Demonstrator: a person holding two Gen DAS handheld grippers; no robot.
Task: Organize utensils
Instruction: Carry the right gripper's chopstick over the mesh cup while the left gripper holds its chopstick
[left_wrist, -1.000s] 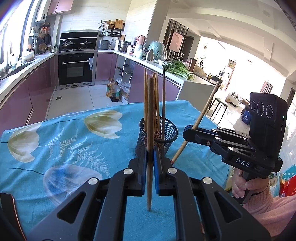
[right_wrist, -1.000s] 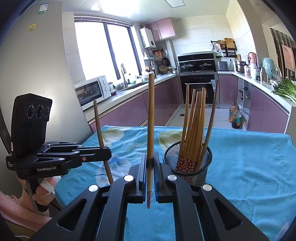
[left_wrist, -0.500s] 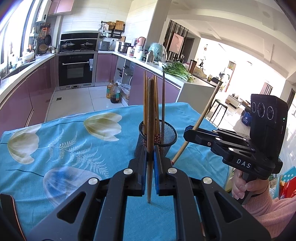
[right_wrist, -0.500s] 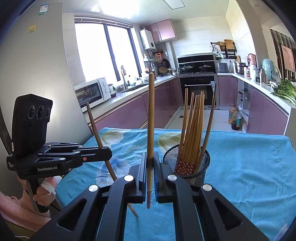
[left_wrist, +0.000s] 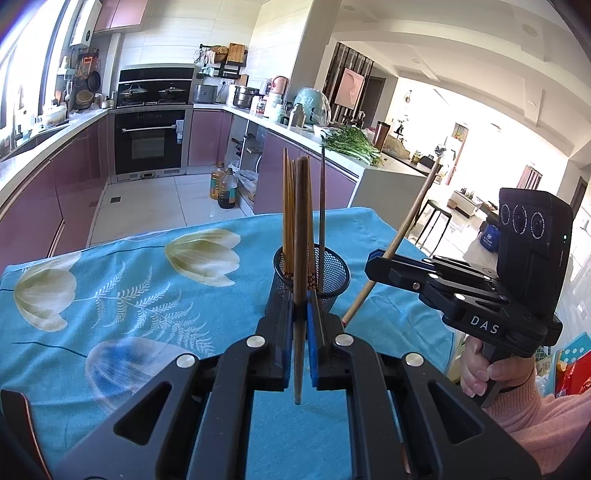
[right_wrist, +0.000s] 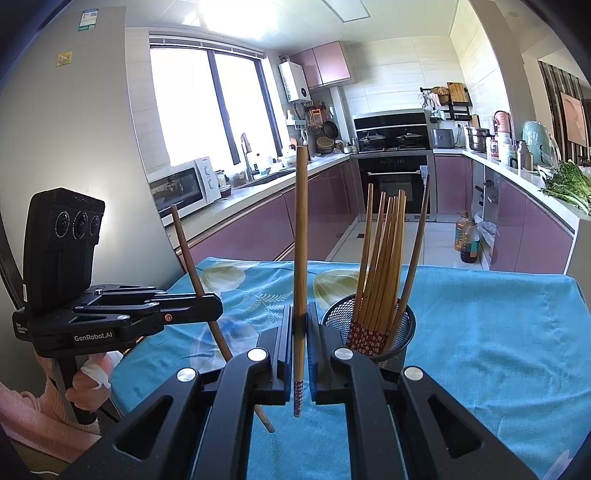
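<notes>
Two chopsticks remain outside the mesh holder (right_wrist: 369, 325): left gripper (left_wrist: 301, 321) clamps one chopstick (left_wrist: 301, 236) near the holder; right gripper (right_wrist: 300, 332) clamps another chopstick (right_wrist: 301, 236) just beside it. Bundle (right_wrist: 380, 258) already stands inside, crowding the opening. Blue floral tablecloth (right_wrist: 498, 332) beneath, otherwise bare around the holder.

Two handheld black grippers of angular plastic, with cut-out arms, round silver screws and blue finger pads. The right gripper (left_wrist: 373, 264) carries a boxy black camera block with three round lenses and white lettering "DAS". The left gripper (right_wrist: 218, 308) reads "GenRobot.AI" and has one orange screw. Both wrists wear pink ribbed sleeves (left_wrist: 535, 417); one finger of the left hand (right_wrist: 86, 384) is wrapped in white.
</notes>
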